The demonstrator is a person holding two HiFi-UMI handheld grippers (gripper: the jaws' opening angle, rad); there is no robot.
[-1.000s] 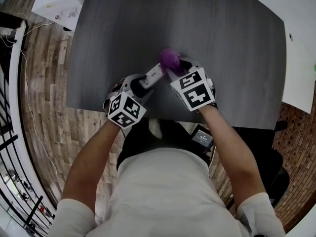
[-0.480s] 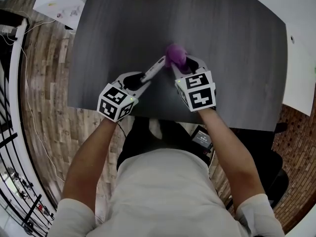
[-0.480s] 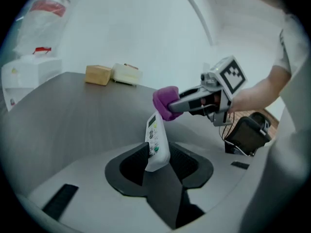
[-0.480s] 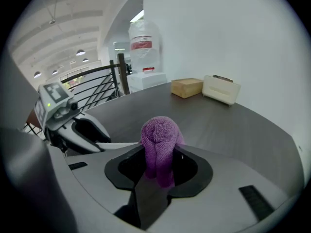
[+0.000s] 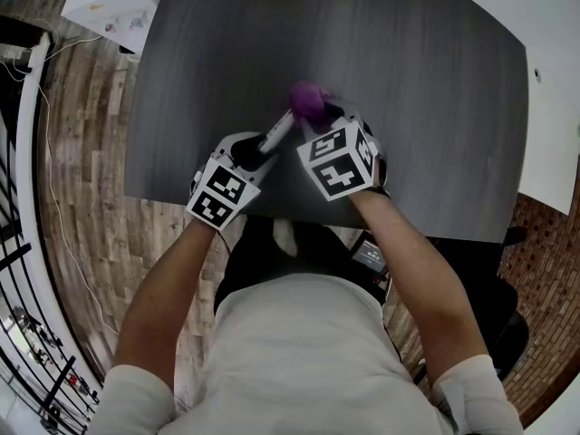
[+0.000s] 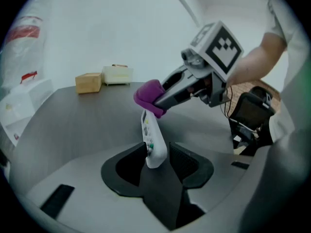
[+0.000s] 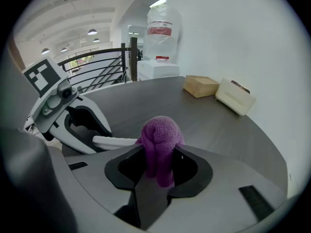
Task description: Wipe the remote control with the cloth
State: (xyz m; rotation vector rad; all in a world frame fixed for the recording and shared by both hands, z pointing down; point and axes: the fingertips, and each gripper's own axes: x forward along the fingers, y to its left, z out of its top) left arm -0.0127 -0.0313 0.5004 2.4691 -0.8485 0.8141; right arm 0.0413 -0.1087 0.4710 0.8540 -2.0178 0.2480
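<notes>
Gripping the near end of the slim white plastic remote control [image 6: 149, 140]: left gripper [image 6: 158, 161]. Its jaws have just been closing, and both black pads now press on the remote's sides. The remote sticks out past the jaws, pointing away from the person and up to the right in the head view. It is held clear of the dark grey wood-grain bench [image 5: 426, 71], button face turned left in the left gripper view. Its far tip is buried in the purple knitted cloth [image 7: 160, 140].

The cloth is bunched into a rounded wad and clamped in the right gripper [image 7: 158, 166]. Those jaws are closed on its lower folds, and the wad bulges out past the fingertips. The two grippers sit close side by side near the bench's near edge, the right one angled in towards the remote from the right.

Containers:
- Tan cardboard box [image 7: 200, 85] at the far edge of the bench, flaps shut, contents not visible.
- Cream rectangular box [image 7: 235, 97] just right of it in the right gripper view, lower and longer; can't tell what's inside.
- White box [image 5: 109, 3] off the bench's far left corner, contents not visible.

Materials:
- Remote: smooth hard plastic, rounded end, small coloured buttons.
- Cloth: soft ribbed knit.
- Gripper pads: matte black, finely textured.
- Bench top: flat and matte.
</notes>
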